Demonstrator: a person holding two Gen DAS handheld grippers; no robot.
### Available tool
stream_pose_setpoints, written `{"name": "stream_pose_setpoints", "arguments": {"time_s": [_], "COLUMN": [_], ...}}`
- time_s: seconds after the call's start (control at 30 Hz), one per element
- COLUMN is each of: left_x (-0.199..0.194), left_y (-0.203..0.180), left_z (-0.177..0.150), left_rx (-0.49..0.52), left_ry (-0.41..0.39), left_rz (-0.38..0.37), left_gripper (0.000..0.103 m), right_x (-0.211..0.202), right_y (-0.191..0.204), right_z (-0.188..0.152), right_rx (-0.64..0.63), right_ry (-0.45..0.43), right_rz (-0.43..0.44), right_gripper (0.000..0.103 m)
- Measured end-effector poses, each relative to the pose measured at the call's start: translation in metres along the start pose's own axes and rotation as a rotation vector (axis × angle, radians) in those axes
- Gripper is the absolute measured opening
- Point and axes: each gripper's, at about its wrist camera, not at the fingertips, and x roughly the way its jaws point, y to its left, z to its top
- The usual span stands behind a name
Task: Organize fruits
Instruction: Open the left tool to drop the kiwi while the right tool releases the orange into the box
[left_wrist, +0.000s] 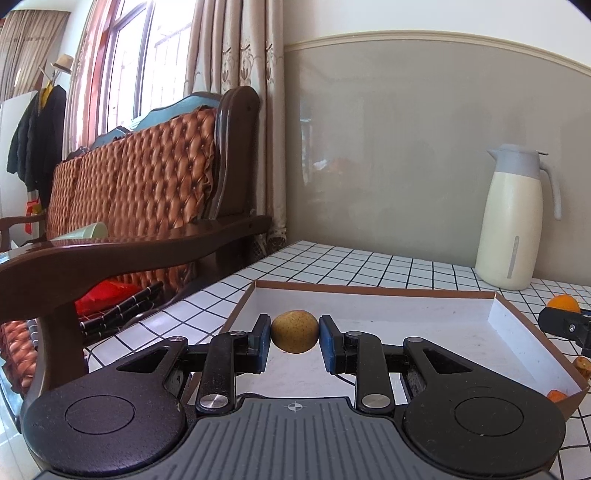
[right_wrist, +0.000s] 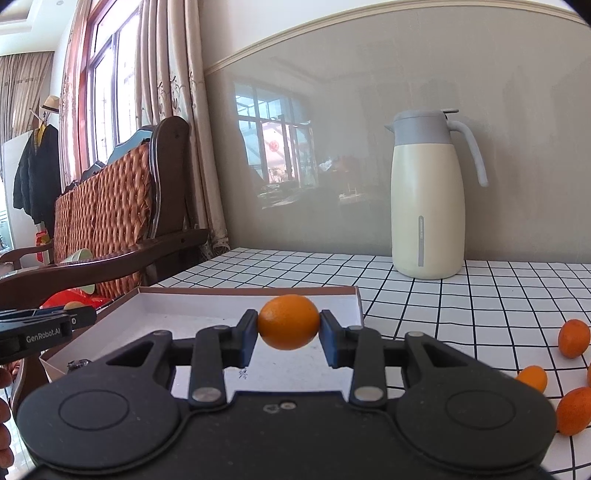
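Both grippers are carrying fruit at the shallow white box. The left gripper is closed onto a speckled yellow-brown fruit, pinched between its blue pads above the box floor near the box's left wall. The right gripper is clamped on an orange fruit, hanging over the box's right half.

By the look of it, the sorting is only getting going: the box floor is showing almost bare, apart from a small dark bit at its near left corner and an orange scrap at its near right corner. At least four more loose orange fruits are waiting on the tiled counter to the right of the box.

A cream thermos jug is standing on the counter behind the box, well apart from it. The two grippers are working close together over the box, so each is the other's likeliest obstacle.
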Motion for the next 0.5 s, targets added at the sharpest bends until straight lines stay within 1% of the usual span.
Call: {"name": "stream_pose_setpoints", "arguments": {"time_s": [0.23, 0.3, 0.33, 0.37, 0.4, 0.43, 0.47, 0.5], "left_x": [0.018, 0.022, 0.024, 0.028, 0.032, 0.035, 0.034, 0.029], "left_y": [-0.001, 0.001, 0.002, 0.003, 0.004, 0.005, 0.007, 0.009], "left_z": [-0.001, -0.001, -0.001, -0.001, -0.001, -0.001, -0.001, 0.000], "left_rx": [-0.002, -0.016, -0.018, -0.012, -0.015, -0.031, -0.050, -0.058], "left_ry": [0.042, 0.049, 0.051, 0.072, 0.096, 0.119, 0.122, 0.094], "left_rz": [0.016, 0.034, 0.043, 0.047, 0.053, 0.065, 0.086, 0.098], "left_gripper": [0.029, 0.029, 0.029, 0.031, 0.041, 0.086, 0.102, 0.103], "right_x": [0.016, 0.018, 0.018, 0.018, 0.017, 0.013, 0.007, 0.003], "right_y": [-0.003, -0.003, -0.003, -0.003, -0.003, -0.003, -0.004, -0.004], "right_z": [0.002, 0.002, 0.001, 0.001, 0.001, 0.002, 0.003, 0.005], "right_rx": [0.010, 0.010, 0.009, 0.011, 0.017, 0.026, 0.035, 0.041], "right_ry": [0.021, 0.016, 0.013, 0.012, 0.002, -0.033, -0.072, -0.094], "right_rz": [-0.027, -0.045, -0.055, -0.063, -0.075, -0.099, -0.103, -0.096], "right_gripper": [0.028, 0.031, 0.040, 0.050, 0.074, 0.083, 0.082, 0.087]}}
